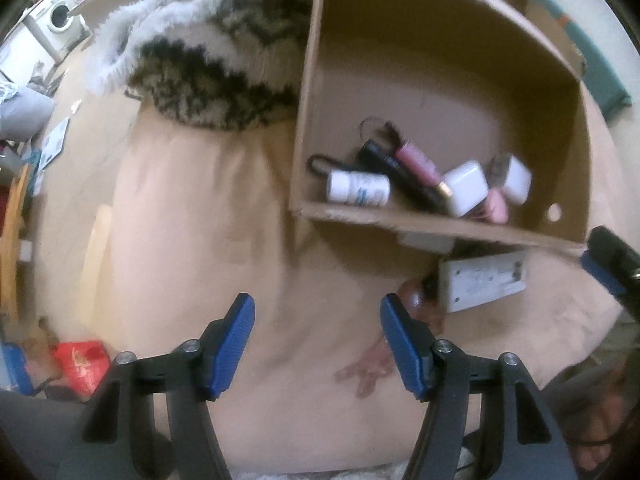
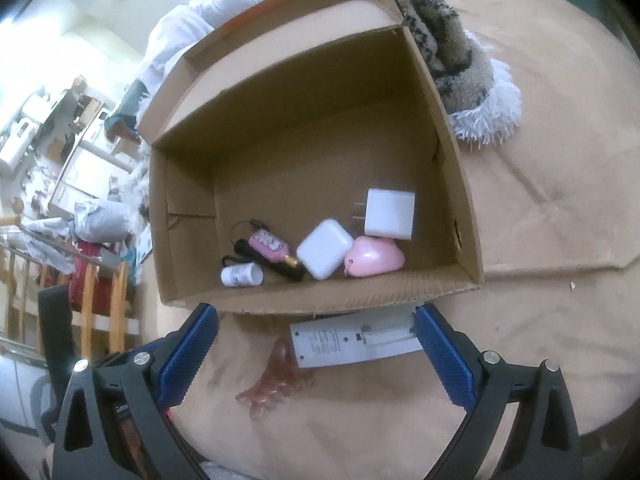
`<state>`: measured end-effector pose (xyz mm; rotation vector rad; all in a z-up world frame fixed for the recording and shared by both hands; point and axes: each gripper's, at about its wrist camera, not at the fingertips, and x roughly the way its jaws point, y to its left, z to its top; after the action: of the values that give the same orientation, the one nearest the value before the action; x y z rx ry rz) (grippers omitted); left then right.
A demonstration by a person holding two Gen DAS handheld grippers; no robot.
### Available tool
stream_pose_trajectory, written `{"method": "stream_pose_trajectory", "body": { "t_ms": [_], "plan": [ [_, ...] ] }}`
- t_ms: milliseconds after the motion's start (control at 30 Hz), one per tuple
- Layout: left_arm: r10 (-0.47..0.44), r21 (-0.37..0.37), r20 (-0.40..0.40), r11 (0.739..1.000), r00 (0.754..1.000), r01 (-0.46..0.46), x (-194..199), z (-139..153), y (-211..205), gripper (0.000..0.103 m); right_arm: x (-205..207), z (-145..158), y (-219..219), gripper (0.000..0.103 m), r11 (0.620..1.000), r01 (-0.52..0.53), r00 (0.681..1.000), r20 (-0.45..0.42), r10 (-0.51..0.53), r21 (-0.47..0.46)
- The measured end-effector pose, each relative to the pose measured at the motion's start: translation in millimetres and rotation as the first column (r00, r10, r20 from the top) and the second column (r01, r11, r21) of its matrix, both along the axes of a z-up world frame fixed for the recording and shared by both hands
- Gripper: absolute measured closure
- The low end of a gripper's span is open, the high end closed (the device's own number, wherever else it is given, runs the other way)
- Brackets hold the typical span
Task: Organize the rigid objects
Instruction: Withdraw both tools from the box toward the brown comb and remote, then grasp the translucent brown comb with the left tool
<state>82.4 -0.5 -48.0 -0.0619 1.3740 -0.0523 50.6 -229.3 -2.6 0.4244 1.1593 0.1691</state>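
Observation:
A cardboard box point(image 2: 460, 184) point(image 1: 304, 128) sits on a beige bed sheet. Inside lie a white bottle point(image 2: 242, 275) point(image 1: 357, 189), a pink tube point(image 2: 269, 243) point(image 1: 416, 160), a black tube point(image 2: 276, 266), two white chargers point(image 2: 325, 249) point(image 2: 390, 213) and a pink heart-shaped case point(image 2: 374, 257). In front of the box lie a white remote point(image 2: 352, 340) point(image 1: 482, 280) and a pink hair claw point(image 2: 276, 380). My right gripper point(image 2: 316, 354) is open, its jaws either side of the remote and claw. My left gripper point(image 1: 316, 344) is open and empty over bare sheet, left of the remote.
A furry patterned blanket with white fringe point(image 1: 208, 72) point(image 2: 460, 68) lies against the box's far side. A red bag point(image 1: 82, 360) lies off the bed at the left. A wooden rail point(image 2: 96, 300) and room clutter are at the left.

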Motion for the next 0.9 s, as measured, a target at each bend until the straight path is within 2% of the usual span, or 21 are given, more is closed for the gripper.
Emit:
{"method": "stream_pose_trajectory", "body": {
  "t_ms": [167,267,367,567,633,733,767,900],
  "plan": [
    [-0.054,-0.049,-0.080,0.998,0.995,0.050,-3,-26,-12,0.041,2,-4,-3,0.000,1.000,0.011,1.000,-0.017,-0.010,0.011],
    [-0.177,-0.069,-0.131,0.983,0.975,0.169,-10,-45,-40,0.041,3,-7,-5,0.000,1.000,0.017,1.000,-0.024,-0.017,0.017],
    [-0.297,-0.024,-0.156,0.955,0.942,0.297,-20,-61,-67,0.041,4,-7,-7,0.000,1.000,0.022,0.999,-0.028,-0.021,0.018],
    [-0.401,0.047,-0.125,0.911,0.907,0.409,-21,-79,-85,0.042,5,-12,-14,0.000,0.999,0.038,0.998,-0.044,-0.037,0.033],
    [-0.430,0.057,-0.118,0.897,0.895,0.439,-21,-78,-89,0.045,4,-17,-17,0.000,0.998,0.049,0.997,-0.066,-0.047,0.029],
    [-0.464,0.076,-0.107,0.878,0.879,0.473,-22,-78,-98,0.057,3,-28,-20,0.000,0.999,0.051,0.992,-0.112,-0.049,0.017],
    [-0.475,0.076,-0.102,0.872,0.874,0.483,-23,-78,-102,0.069,4,-31,-20,0.000,0.999,0.048,0.991,-0.126,-0.047,0.004],
    [-0.510,0.097,-0.089,0.850,0.855,0.517,-27,-75,-111,0.071,4,-41,-20,0.000,0.999,0.040,0.986,-0.164,-0.040,-0.007]
  ]
}}
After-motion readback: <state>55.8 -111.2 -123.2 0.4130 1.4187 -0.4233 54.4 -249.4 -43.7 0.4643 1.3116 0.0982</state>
